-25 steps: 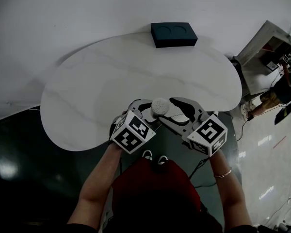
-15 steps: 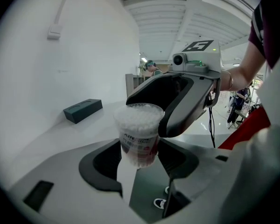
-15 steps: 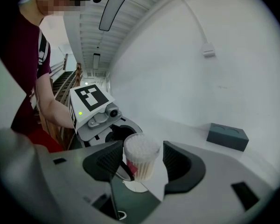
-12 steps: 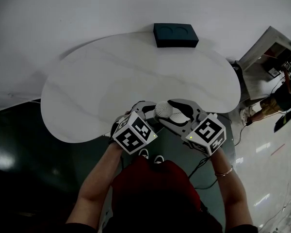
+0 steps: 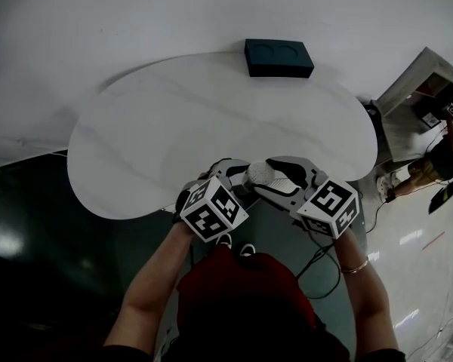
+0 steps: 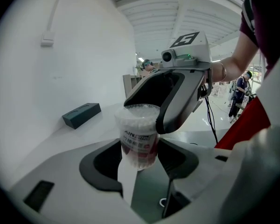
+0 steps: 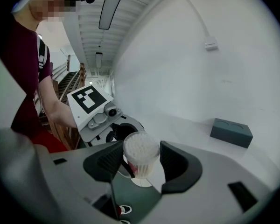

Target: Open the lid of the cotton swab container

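The cotton swab container (image 5: 260,173) is a clear round tub with a red-and-white label (image 6: 139,141), and white swab tips (image 7: 141,147) show through its top. It is held upright in the air at the table's near edge. My left gripper (image 5: 240,179) is shut on its lower body (image 6: 139,155). My right gripper (image 5: 266,176) comes in from the right, and its jaws close on the lid rim (image 7: 141,158). In the left gripper view one right finger (image 6: 177,101) covers the lid's right side. The lid sits on the tub.
A dark teal box (image 5: 279,57) with two round dents lies at the far edge of the white kidney-shaped table (image 5: 174,127), against the wall; it also shows as the box (image 6: 81,115) and the box (image 7: 231,132). Dark floor lies below the near edge.
Both grippers keep their hold on the container at the table's near edge. The pair has drifted slightly right and toward me, and the right fingers cover more of the lid.
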The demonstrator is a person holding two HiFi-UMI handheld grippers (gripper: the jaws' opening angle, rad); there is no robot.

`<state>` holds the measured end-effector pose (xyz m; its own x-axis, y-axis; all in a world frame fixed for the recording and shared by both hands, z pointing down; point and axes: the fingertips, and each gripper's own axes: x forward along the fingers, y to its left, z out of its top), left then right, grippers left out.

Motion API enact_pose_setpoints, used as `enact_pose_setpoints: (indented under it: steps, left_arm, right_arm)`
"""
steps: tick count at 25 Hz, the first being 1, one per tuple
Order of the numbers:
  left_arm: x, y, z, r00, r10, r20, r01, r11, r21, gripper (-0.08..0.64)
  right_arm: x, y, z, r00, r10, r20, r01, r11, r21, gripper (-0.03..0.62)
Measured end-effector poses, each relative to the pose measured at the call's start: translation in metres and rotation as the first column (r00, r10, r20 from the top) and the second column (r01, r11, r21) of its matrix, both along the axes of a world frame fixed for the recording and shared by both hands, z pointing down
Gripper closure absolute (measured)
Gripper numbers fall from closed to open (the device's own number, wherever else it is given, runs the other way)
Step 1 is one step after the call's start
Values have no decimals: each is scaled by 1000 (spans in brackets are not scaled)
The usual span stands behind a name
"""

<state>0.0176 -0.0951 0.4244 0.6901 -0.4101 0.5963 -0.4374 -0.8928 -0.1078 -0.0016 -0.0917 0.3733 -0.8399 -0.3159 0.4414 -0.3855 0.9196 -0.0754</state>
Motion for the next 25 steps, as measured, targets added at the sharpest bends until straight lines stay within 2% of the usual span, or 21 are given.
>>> enact_pose_setpoints:
  steps: [9, 13, 16, 21, 25]
  left_arm:
    - [-5, -5, 4, 1000, -8, 5, 8, 1000, 23, 301]
    - [-11, -10, 9, 999, -11, 40, 8, 998, 57, 307]
    - [-11, -11, 9, 999, -13, 40, 10, 998, 64, 307]
    - [-13, -13, 7, 999, -20, 40, 17, 996, 83, 307]
    - [-13, -16, 8, 999, -32, 34, 29, 996, 80, 307]
  right_arm:
    - [-3, -5, 4, 999, -32, 4, 33, 999, -37, 337]
    - [-6, -8, 4, 998, -36, 59, 42, 994, -99, 339]
    - [-6, -9, 3, 996, -40, 75, 49, 991, -127, 339]
    - [-7, -13, -2, 987, -19, 157, 52, 976, -214, 339]
    - [-6, -17, -3, 986, -9, 165, 43, 978, -203, 339]
